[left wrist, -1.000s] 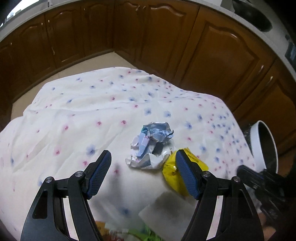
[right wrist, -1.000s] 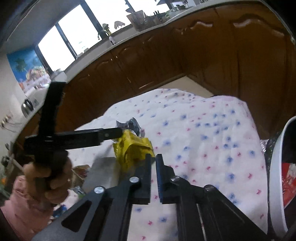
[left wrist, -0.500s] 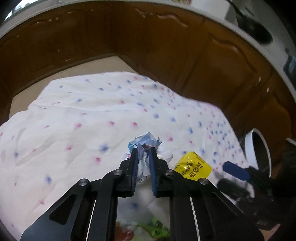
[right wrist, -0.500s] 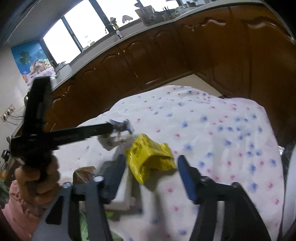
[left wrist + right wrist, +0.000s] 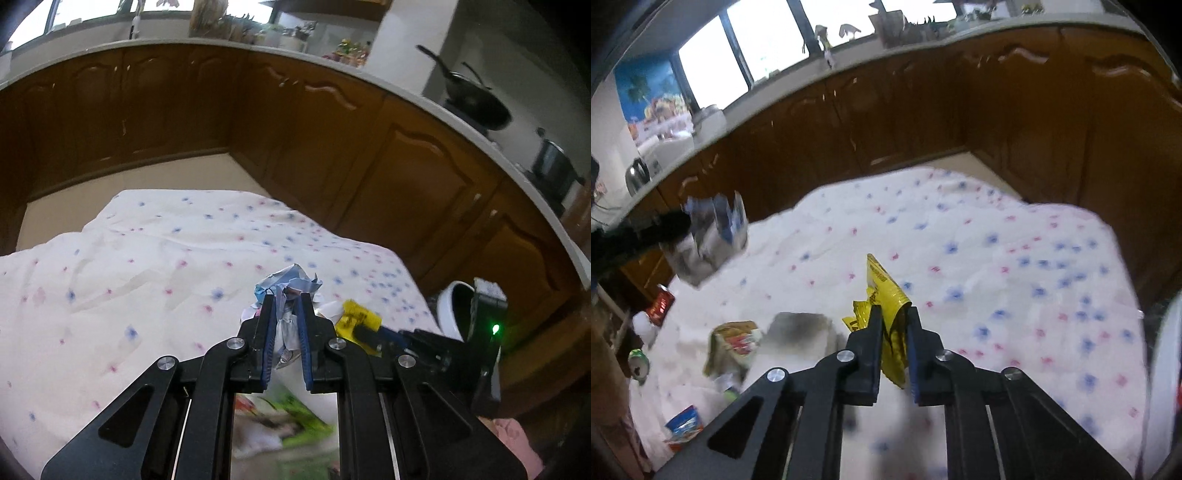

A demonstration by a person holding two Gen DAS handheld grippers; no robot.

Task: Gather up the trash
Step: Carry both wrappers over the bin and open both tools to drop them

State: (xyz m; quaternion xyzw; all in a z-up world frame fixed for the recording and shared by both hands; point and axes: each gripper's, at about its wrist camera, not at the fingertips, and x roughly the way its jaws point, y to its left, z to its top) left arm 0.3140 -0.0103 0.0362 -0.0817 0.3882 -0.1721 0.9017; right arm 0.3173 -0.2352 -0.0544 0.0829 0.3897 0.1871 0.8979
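Observation:
My left gripper (image 5: pixel 286 301) is shut on a crumpled blue-and-white wrapper (image 5: pixel 290 282) and holds it above the flowered tablecloth (image 5: pixel 147 266). That wrapper also shows in the right wrist view (image 5: pixel 713 232), lifted at the left. My right gripper (image 5: pixel 892 314) is shut on a yellow wrapper (image 5: pixel 884 291), raised off the cloth. The yellow wrapper shows in the left wrist view (image 5: pixel 356 319), to the right of my left gripper.
A white-rimmed bin (image 5: pixel 452 310) stands off the table's right edge. More trash lies near the front: a green packet (image 5: pixel 735 341), a grey sheet (image 5: pixel 799 326), a blue packet (image 5: pixel 685 424), a red packet (image 5: pixel 659 304) and a can (image 5: pixel 639 363). Brown cabinets (image 5: pixel 332 147) ring the table.
My right gripper has shut on the yellow wrapper and lifted it. My left gripper, which closed on the crumpled wrapper half a second ago, has raised it off the cloth.

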